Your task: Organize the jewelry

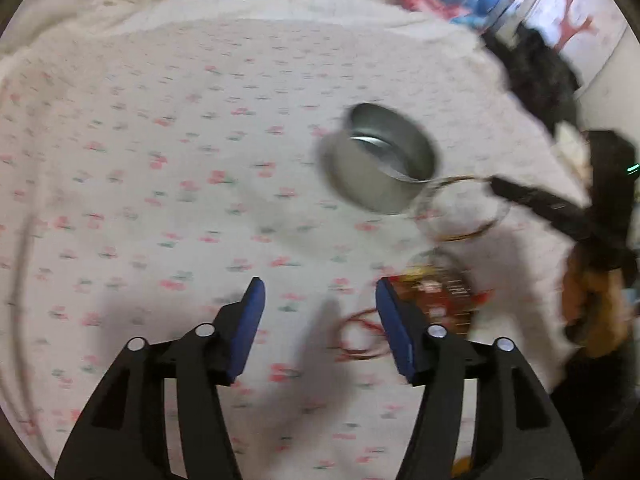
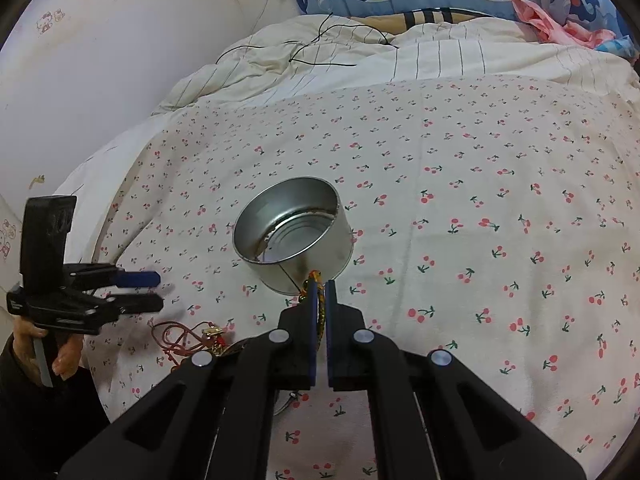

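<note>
Jewelry: a braided cord bracelet (image 2: 319,304) is clamped between the right gripper (image 2: 320,286) fingers, just beside the tin (image 2: 294,234) mid-bed (image 2: 480,160). Red cord jewelry (image 2: 188,338) lies near the bed's edge. Left gripper (image 1: 318,286) fingers stand apart, holding nothing.

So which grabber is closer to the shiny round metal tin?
Right. The right gripper, shut on a braided bracelet, sits just at the shiny round metal tin. The left gripper hangs open farther back.
</note>
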Available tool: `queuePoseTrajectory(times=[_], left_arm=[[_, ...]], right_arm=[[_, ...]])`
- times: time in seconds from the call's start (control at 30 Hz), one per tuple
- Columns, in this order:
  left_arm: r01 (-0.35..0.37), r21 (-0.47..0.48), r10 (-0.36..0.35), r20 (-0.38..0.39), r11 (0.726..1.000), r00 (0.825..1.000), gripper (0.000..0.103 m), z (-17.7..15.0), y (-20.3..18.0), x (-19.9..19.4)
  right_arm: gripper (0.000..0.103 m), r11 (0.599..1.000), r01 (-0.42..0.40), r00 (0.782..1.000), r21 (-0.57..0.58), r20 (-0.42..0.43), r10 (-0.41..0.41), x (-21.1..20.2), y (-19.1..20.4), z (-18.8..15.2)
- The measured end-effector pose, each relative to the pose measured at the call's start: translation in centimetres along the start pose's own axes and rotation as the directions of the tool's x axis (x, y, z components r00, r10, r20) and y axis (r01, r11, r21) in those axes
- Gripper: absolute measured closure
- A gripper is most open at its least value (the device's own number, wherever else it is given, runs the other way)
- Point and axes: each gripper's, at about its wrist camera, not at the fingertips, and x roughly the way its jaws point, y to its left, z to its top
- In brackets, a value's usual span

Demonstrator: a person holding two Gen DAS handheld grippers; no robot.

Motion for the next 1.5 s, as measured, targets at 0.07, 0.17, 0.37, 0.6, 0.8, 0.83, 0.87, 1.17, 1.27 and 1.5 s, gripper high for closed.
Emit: queuePoseTrajectory(times=[0.07, 0.17, 0.37, 0.6, 0.8, 0.83, 0.87, 1.17, 1.27, 1.5], left_arm=[[0.038, 0.022, -0.038, -0.003, 0.999, 0.999, 0.036, 0.1, -0.9, 0.4], [-0.017, 0.066, 0.022, -0.071, 0.998, 0.997, 0.033, -0.5, -2.1, 1.7], [0.084, -0.111, -0.101, -0.148, 0.99, 0.984, 0.033, -1.5, 1.2, 2.0], [0.207, -0.102, -0.22, -0.138, 0.973, 0.966, 0.101, -2.0, 0.0, 2.3], [0.282, -0.071, -0.281, 0.015, 0.957, 0.96, 0.102, -0.7, -1.0, -1.6], [0.289, -0.061, -0.287, 0.031, 0.955, 0.957, 0.102, -0.5, -1.2, -2.1], [0.298, -0.047, -0.296, 0.046, 0.954, 0.954, 0.102, -0.3, -1.5, -2.6], [0.396, -0.103, -0.392, 0.059, 0.912, 0.918, 0.102, 1.4, -1.3, -2.8], [0.402, -0.108, -0.396, 0.077, 0.909, 0.915, 0.102, 1.8, -1.0, -3.1], [0.399, -0.074, -0.392, 0.091, 0.914, 0.916, 0.102, 4.5, -2.7, -2.8]], right_arm=[[0.099, 1.0, -0.001, 1.0, 0.006, -0.002, 0.001, 0.1, 0.0, 0.0], [0.099, 1.0, 0.002, 1.0, 0.018, -0.006, -0.002, 0.4, -0.3, 0.1], [0.099, 0.999, 0.009, 1.0, 0.039, -0.018, -0.008, 0.6, -1.1, 0.1], [0.099, 0.999, 0.015, 0.999, 0.037, -0.035, -0.014, 1.1, -0.8, -0.1], [0.099, 0.998, -0.019, 0.999, 0.054, 0.032, 0.017, -0.7, -0.5, 0.4], [0.099, 0.998, -0.028, 0.999, 0.056, 0.044, 0.025, -1.1, -0.4, 0.5], [0.099, 0.998, -0.036, 0.998, 0.058, 0.053, 0.033, -1.4, -0.3, 0.6], [0.099, 0.989, -0.121, 0.985, 0.082, 0.137, 0.109, -3.1, 0.6, 2.4], [0.099, 0.988, -0.135, 0.98, 0.08, 0.154, 0.122, -3.3, 0.9, 2.7], [0.099, 0.978, -0.189, 0.961, 0.089, 0.22, 0.166, -3.8, 1.2, 4.4]])
